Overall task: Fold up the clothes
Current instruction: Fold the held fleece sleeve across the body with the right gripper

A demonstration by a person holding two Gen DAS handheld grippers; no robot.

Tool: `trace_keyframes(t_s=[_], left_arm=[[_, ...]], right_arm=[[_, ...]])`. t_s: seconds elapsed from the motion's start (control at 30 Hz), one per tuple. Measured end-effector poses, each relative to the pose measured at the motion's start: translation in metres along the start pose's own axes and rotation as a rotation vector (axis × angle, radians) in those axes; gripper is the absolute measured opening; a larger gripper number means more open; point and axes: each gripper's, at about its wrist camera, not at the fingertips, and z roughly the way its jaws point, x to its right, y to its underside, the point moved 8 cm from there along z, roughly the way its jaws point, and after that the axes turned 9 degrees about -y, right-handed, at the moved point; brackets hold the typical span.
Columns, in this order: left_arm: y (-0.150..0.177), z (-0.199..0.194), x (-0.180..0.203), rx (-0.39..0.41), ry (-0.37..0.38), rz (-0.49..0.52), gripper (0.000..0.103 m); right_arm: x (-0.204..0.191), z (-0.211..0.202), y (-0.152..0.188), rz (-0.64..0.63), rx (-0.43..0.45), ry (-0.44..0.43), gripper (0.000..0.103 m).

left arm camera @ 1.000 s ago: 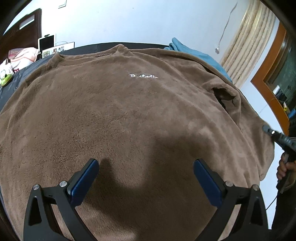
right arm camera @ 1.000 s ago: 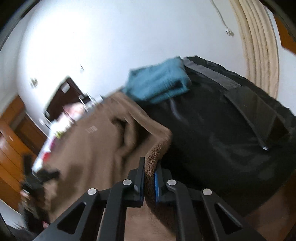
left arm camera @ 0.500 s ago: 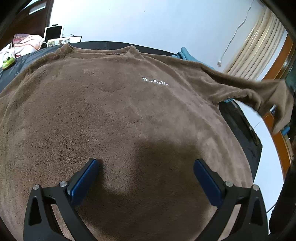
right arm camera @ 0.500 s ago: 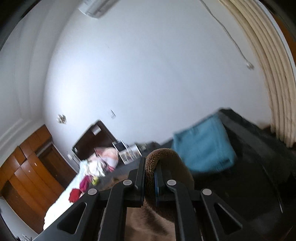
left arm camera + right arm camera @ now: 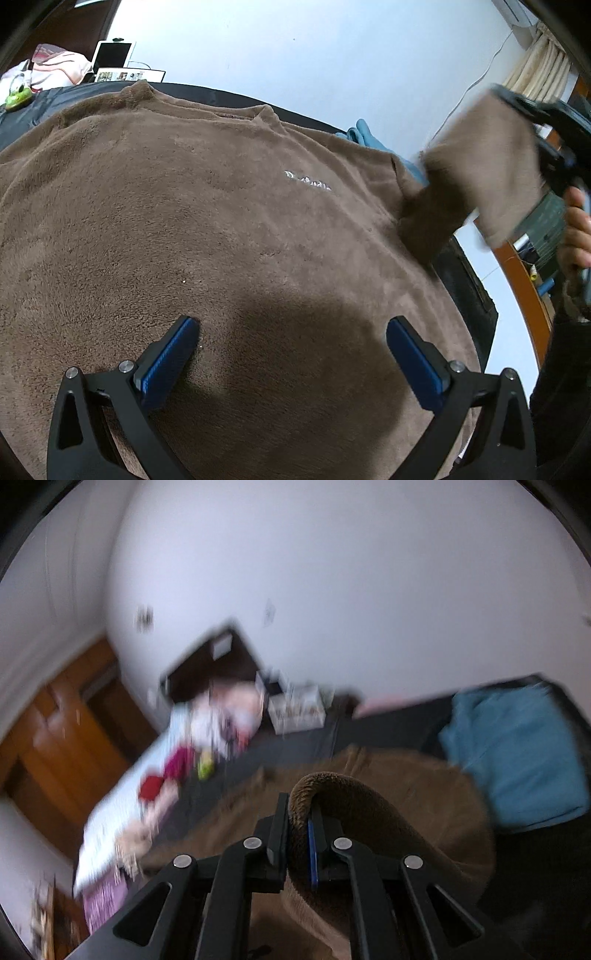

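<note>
The brown fleece sweater (image 5: pixel 229 236) lies spread flat, front up, on the dark bed cover (image 5: pixel 463 280), but its sleeve (image 5: pixel 480 173) is now lifted off the bed; a second ago it lay bunched at the sweater's side. The right gripper (image 5: pixel 297 825) is pinching the sleeve's cuff. The left gripper (image 5: pixel 291 354) stays spread wide over the hem, holding nothing. I judge the sleeve fold toward the chest has begun.
</note>
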Motion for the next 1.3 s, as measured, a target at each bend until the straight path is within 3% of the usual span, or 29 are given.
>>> trace_keyframes(t_s=[0.07,0.17,0.23,0.27,0.3,0.33,0.5,0.73,0.93,1.07,1.3], left_arm=[[0.0,-0.001,0.001,0.004,0.002,-0.001,0.103],[0.0,-0.002,0.0,0.009,0.005,-0.001,0.103],[0.0,-0.002,0.0,0.01,0.011,-0.005,0.103],[0.0,-0.002,-0.001,0.011,0.015,-0.006,0.103],[0.0,-0.002,-0.001,0.012,0.02,-0.01,0.103],[0.0,-0.003,-0.002,0.013,0.023,-0.012,0.103],[-0.001,-0.003,-0.002,0.019,0.023,-0.012,0.103],[-0.003,0.0,-0.003,0.025,0.019,-0.015,0.103],[-0.005,0.0,-0.005,0.031,0.03,-0.03,0.103],[-0.004,-0.001,-0.006,0.033,0.034,-0.037,0.103],[-0.004,-0.002,-0.005,0.034,0.031,-0.036,0.103]], right_arm=[[-0.002,0.038,0.012,-0.033,-0.09,0.033,0.01],[-0.002,0.081,0.035,-0.055,-0.199,-0.025,0.013],[-0.002,0.098,0.047,-0.026,-0.238,-0.086,0.025],[-0.001,0.101,0.051,-0.017,-0.24,-0.108,0.047],[0.0,0.102,0.054,-0.005,-0.231,-0.13,0.076],[0.001,0.101,0.055,0.006,-0.218,-0.148,0.082],[0.026,0.071,0.053,0.079,-0.096,-0.219,0.082],[0.085,0.031,0.08,0.211,-0.064,-0.159,0.082],[0.078,0.016,0.085,0.215,-0.018,-0.229,0.082],[0.064,0.008,0.098,0.177,-0.073,-0.258,0.082],[0.089,0.043,0.126,0.243,-0.177,-0.142,0.082]])
